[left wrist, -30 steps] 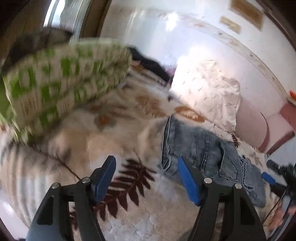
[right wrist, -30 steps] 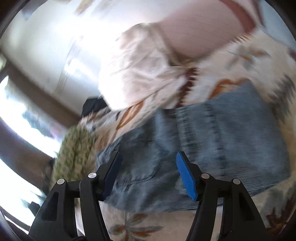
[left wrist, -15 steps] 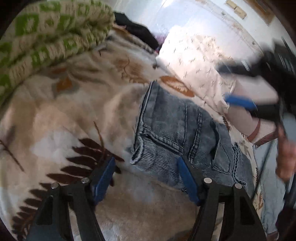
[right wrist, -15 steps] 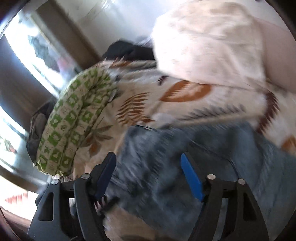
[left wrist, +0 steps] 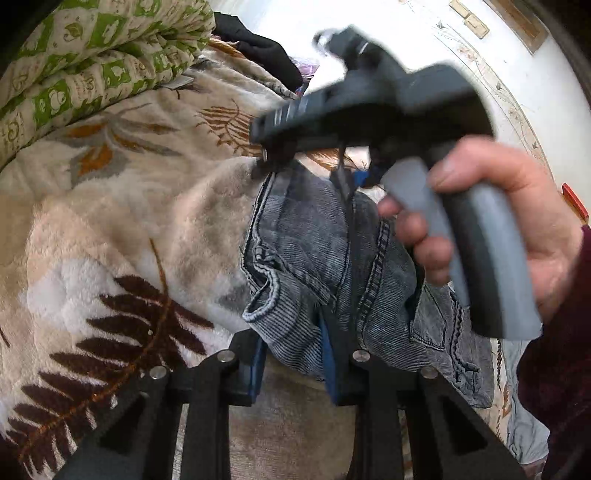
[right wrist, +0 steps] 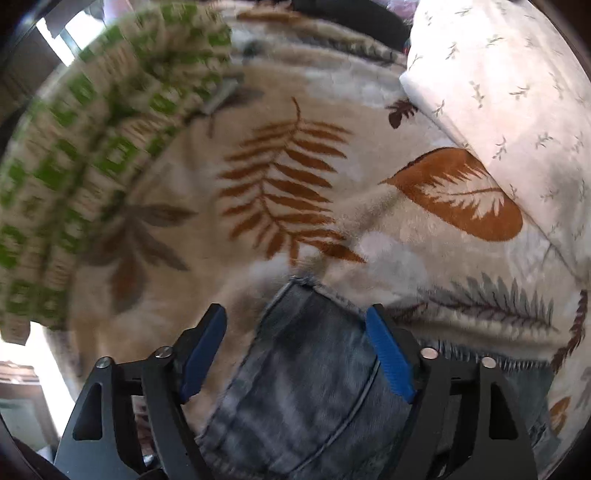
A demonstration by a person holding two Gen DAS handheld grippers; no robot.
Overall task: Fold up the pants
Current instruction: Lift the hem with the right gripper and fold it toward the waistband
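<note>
The pants [left wrist: 314, 258] — grey-blue denim, already bunched into a partly folded heap — lie on the leaf-print blanket [left wrist: 122, 229], with the heap's near corner sitting between the fingers of the left gripper [left wrist: 293, 360]. Those fingers stand narrowly apart with a fold of denim filling the gap; both blue pads seem to touch the cloth, though whether they pinch it firmly I cannot tell.

At the far edge of the pants the right gripper [right wrist: 295, 350] is spread wide, its blue pads [right wrist: 388, 354] straddling the denim corner without closing on it. The pants [right wrist: 310, 387] run beneath and between the two fingers. In the left wrist view this same tool appears blurred above the pants, gripped by the right hand [left wrist: 491, 221] around a grey handle.

Beyond the pants, on the blanket, a rolled green-and-cream quilt [left wrist: 85, 55] lies to the far left, and a dark garment [left wrist: 266, 51] sits behind it. To the far right of the pants rests a white pillow [right wrist: 509, 92] with small sprig marks. A pale wall [left wrist: 424, 33] rises behind the blanket.
</note>
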